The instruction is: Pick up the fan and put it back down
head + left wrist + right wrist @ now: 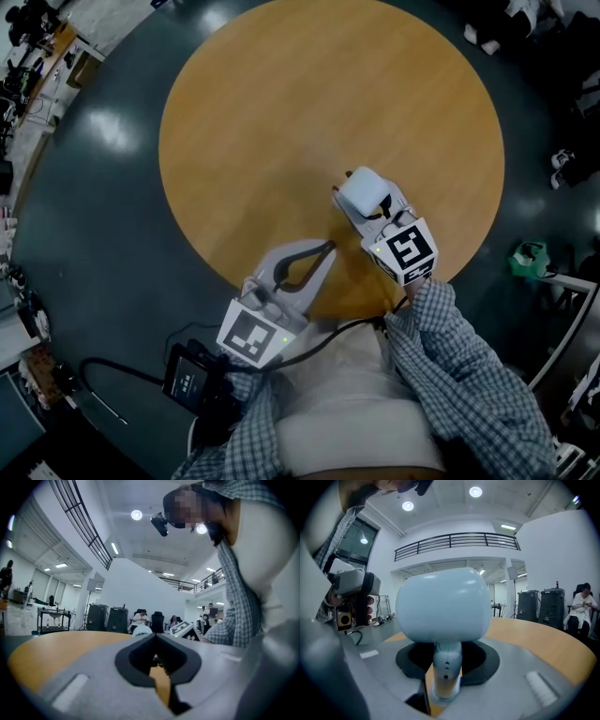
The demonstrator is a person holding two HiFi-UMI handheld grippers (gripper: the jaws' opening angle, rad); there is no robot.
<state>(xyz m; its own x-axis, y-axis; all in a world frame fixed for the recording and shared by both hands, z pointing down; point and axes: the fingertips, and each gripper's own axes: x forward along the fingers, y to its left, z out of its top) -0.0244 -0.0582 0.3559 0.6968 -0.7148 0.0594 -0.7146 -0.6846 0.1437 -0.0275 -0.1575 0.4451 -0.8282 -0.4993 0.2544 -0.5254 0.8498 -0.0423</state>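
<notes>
Grey moulded jaws of the left gripper (155, 637) are seen pressed together at the tips, with only a diamond-shaped gap behind them and nothing gripped. It is held level at the near rim of the round wooden table (281, 103). Its marker cube (251, 336) hangs out past the edge over the dark glossy floor (112, 206).

Just to its right, and apart from it, the right gripper (358, 208) is closed on the slim stem of the fan (440, 604). The pads bear on both sides of the stem below the rounded pale head. The fan is held upright, a little way in from the near edge on the right side of the table. Whether its foot rests on the wood cannot be determined. A checked sleeve (450, 347) is noted behind the right gripper, off the table edge.

Beyond the fan, a broad run of wood is recorded up to the far rim, and floor is seen all round the table. A green object (530, 258) lies on the floor well off the right edge. Farther off, black cases (108, 619) and seated persons (140, 617) are seen against the white wall.
</notes>
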